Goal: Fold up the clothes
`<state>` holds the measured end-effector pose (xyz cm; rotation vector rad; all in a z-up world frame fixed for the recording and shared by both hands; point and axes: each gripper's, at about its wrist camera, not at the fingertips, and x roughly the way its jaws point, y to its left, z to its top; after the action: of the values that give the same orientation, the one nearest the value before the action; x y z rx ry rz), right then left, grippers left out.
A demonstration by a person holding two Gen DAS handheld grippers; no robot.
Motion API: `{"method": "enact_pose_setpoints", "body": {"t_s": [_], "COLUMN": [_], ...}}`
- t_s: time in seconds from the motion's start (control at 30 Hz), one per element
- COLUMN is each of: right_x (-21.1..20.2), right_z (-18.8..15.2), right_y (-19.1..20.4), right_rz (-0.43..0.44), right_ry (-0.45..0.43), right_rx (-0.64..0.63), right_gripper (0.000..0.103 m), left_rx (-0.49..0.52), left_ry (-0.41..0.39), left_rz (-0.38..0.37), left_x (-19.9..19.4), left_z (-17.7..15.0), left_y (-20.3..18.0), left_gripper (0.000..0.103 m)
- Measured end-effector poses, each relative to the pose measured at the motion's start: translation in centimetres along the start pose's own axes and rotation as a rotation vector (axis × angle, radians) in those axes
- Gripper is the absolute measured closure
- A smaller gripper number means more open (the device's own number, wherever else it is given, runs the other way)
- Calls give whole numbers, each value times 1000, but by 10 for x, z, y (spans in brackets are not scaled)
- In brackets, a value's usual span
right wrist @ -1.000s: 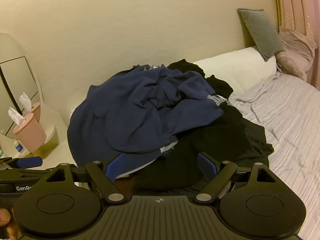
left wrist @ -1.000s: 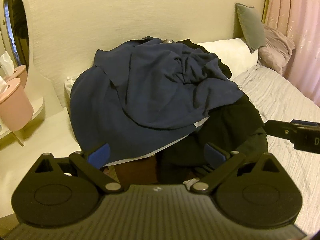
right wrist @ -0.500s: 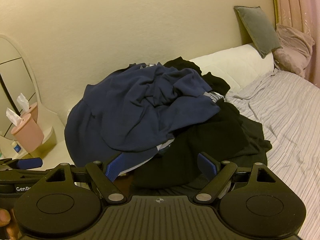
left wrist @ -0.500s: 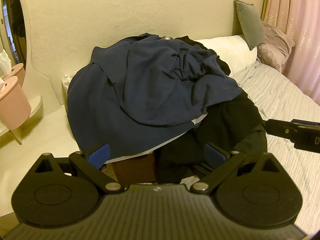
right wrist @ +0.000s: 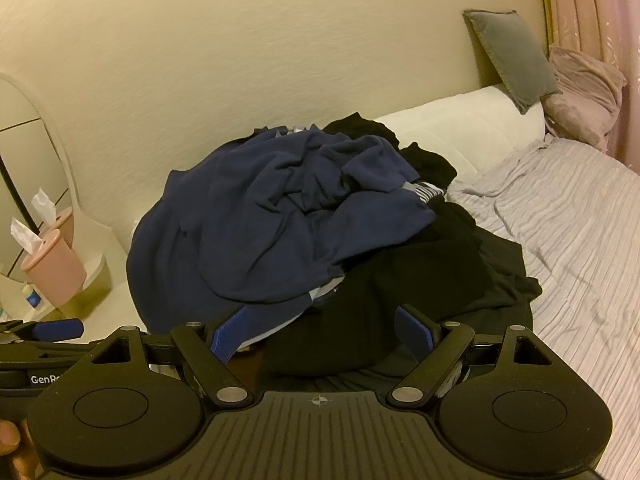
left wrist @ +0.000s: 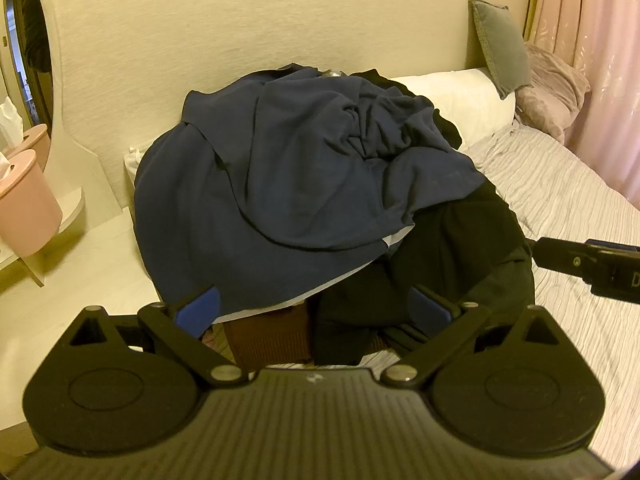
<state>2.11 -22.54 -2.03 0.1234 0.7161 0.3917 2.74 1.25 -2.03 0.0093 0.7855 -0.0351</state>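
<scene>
A heap of clothes lies at the head of the bed. On top is a crumpled navy garment (left wrist: pixel 288 184) (right wrist: pixel 272 220); black garments (left wrist: pixel 440 264) (right wrist: pixel 420 280) spread under it to the right, and a brown ribbed piece (left wrist: pixel 268 336) shows at the front. My left gripper (left wrist: pixel 312 310) is open, its blue pads close in front of the heap's lower edge, holding nothing. My right gripper (right wrist: pixel 322 334) is open too, a little further back from the pile. The right gripper's finger (left wrist: pixel 576 260) shows at the right edge of the left wrist view.
The bed (right wrist: pixel 568 240) with striped grey sheets stretches to the right. A white bolster (right wrist: pixel 460 128), grey cushion (right wrist: pixel 508 52) and mauve pillow (right wrist: pixel 580 88) lie by the headboard. A pink tissue box (left wrist: pixel 24 204) stands on a side table with a mirror at left.
Both grippers have drawn back and shifted slightly, so the pile sits a bit lower and smaller in each view. The clothes have not moved; both grippers stay open.
</scene>
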Motion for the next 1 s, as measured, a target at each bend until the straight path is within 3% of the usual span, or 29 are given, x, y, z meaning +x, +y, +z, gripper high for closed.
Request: {"method": "enact_pose_setpoints", "body": {"t_s": [1.0], "right_x": [1], "right_z": [-2], "right_y": [-13], "right_rz": [11], "right_ry": [13], "right_rx": [3], "right_gripper": [20], "left_rx": [-2], "left_ry": [11], "left_rz": [13], "left_x": [1], "left_z": [-1], "left_y": [-9], "left_gripper": [4]}}
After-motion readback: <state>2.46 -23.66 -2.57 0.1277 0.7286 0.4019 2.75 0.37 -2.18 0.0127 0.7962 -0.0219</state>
